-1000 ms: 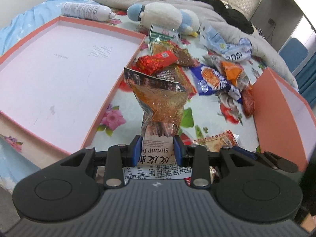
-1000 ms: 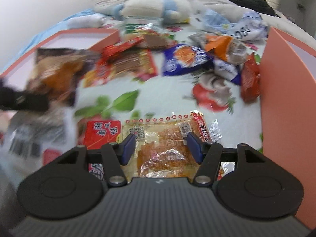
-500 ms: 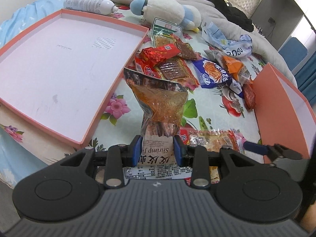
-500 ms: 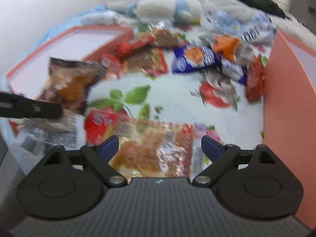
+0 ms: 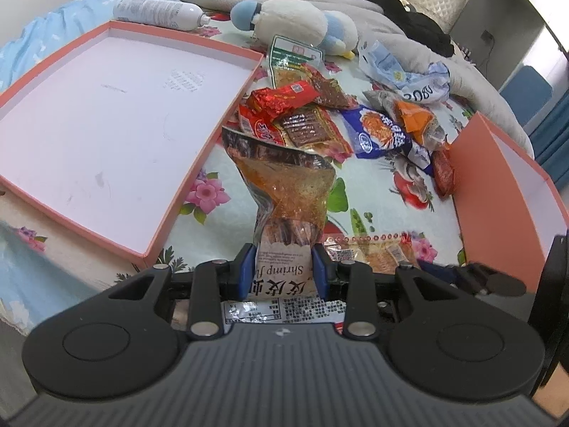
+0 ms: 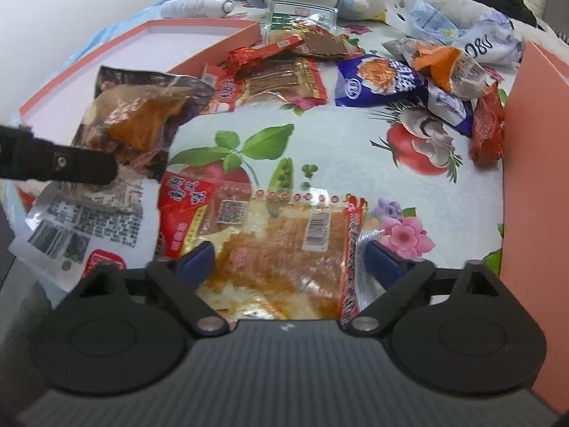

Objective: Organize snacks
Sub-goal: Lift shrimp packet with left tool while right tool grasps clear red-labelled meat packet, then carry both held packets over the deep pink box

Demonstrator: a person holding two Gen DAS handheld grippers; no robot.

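- The left claw [image 5: 282, 270] was clamped on the printed lower end of a shrimp snack bag [image 5: 288, 192], its blue pads [image 5: 245, 267] pinching both sides, and held the bag up off the flowered bedsheet [image 5: 373, 192].
- The right claw [image 6: 290, 259] stood spread apart, its fingers either side of a flat clear packet [image 6: 284, 249] lying on the sheet; nothing was gripped.
- The held bag hung just beside the near corner of the empty pink tray [image 5: 199, 163], between the tray and the flat packet.
- Its long axis ran straight out from the left claw, the crumpled top end pointing away toward the snack pile [image 5: 302, 117] beyond the tray.
- To do this step well, I judged the bag should be carried over the tray's rim with the grip kept firm, laid flat along the tray floor, then released low.
- The bag looked limp and slippery, so a slow swing would suit it.
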